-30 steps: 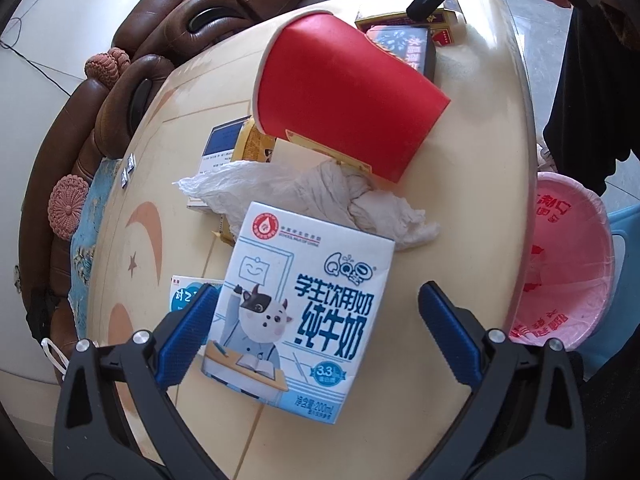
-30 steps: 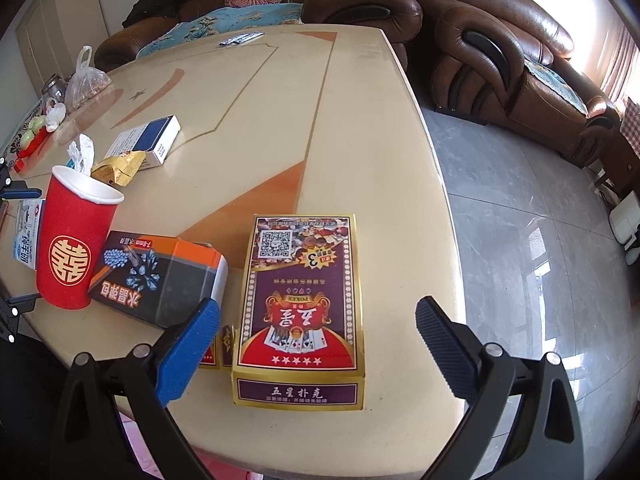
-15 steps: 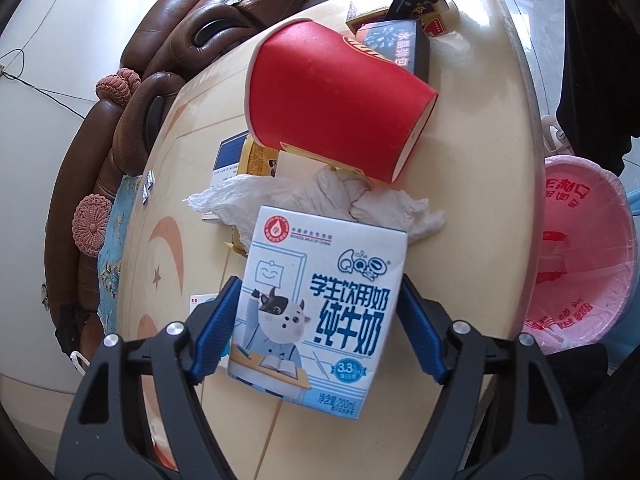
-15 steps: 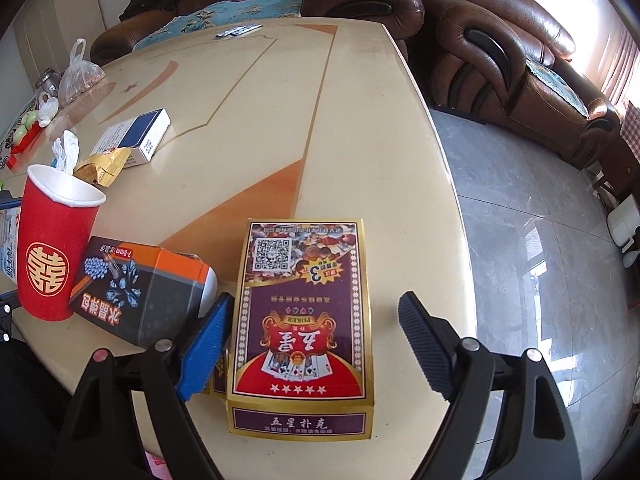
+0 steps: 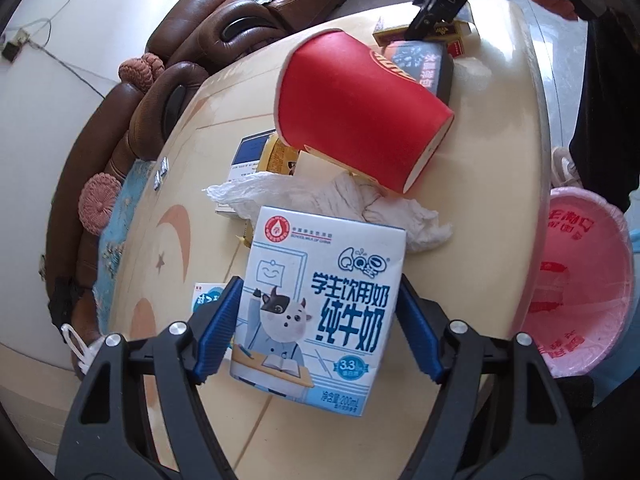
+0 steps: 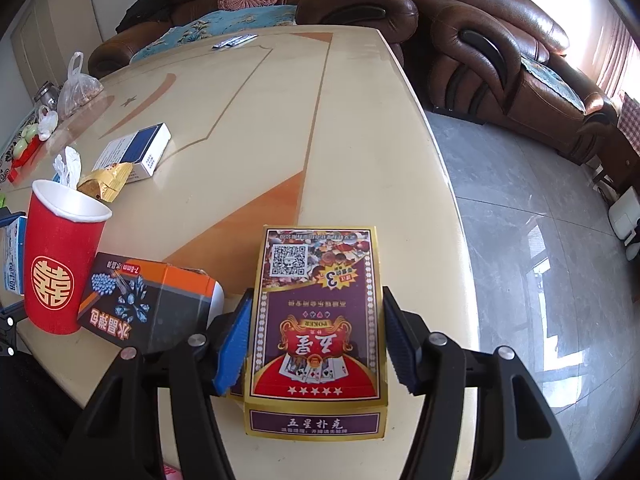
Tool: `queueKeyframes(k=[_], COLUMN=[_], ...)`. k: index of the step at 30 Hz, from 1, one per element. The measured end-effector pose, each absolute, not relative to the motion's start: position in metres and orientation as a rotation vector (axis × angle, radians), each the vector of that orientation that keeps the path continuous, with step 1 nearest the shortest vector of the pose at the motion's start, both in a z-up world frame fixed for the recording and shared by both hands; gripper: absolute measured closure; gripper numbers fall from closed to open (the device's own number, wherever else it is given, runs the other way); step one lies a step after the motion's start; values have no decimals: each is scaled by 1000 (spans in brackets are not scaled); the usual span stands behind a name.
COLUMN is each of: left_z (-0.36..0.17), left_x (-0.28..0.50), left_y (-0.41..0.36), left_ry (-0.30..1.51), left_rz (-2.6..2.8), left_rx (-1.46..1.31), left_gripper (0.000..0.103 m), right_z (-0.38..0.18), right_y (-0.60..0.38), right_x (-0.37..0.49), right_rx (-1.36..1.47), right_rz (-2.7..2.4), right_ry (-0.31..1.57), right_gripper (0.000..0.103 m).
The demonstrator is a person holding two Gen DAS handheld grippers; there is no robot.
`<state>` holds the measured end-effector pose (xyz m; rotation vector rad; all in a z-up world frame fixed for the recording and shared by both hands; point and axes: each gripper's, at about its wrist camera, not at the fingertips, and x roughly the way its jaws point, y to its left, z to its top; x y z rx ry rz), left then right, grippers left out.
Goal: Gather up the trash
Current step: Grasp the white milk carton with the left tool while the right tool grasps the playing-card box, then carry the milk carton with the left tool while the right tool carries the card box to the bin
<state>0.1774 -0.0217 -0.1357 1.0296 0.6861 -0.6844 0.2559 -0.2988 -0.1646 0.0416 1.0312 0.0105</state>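
Observation:
My left gripper (image 5: 318, 326) is shut on a blue-and-white milk carton (image 5: 320, 308), its blue pads pressed on both sides. Behind the carton lie a crumpled tissue (image 5: 352, 204) and a red paper cup (image 5: 356, 108). A pink-lined trash bin (image 5: 580, 280) stands below the table's right edge. My right gripper (image 6: 316, 340) is shut on a purple-and-gold playing-card box (image 6: 318, 320) near the table's front edge. The red cup (image 6: 60, 256) and a dark box with an orange end (image 6: 152, 304) stand to its left.
A blue-and-white box (image 6: 134, 152) and a gold wrapper (image 6: 106, 184) lie further back on the cream table (image 6: 360, 140). A plastic bag (image 6: 78, 92) sits at the far left. Brown leather sofas (image 6: 480, 52) ring the table. Grey tiled floor (image 6: 540, 240) lies to the right.
Both grippers have closed from wide open: the left onto the milk carton, the right onto the card box. The left view has risen slightly, and the carton looks lifted.

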Motion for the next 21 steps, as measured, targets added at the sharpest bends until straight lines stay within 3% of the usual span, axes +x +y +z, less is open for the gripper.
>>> queueKeyframes(k=[21], left_z=[-99], left_x=[204], left_y=[11], left_ry=[768], left_rz=[-599], left_rx=[657], left_gripper=[31], right_z=[-123], right_y=[-292], right_x=[243], right_rx=[29], right_rz=[-8], right_ry=[927], right_gripper=[44])
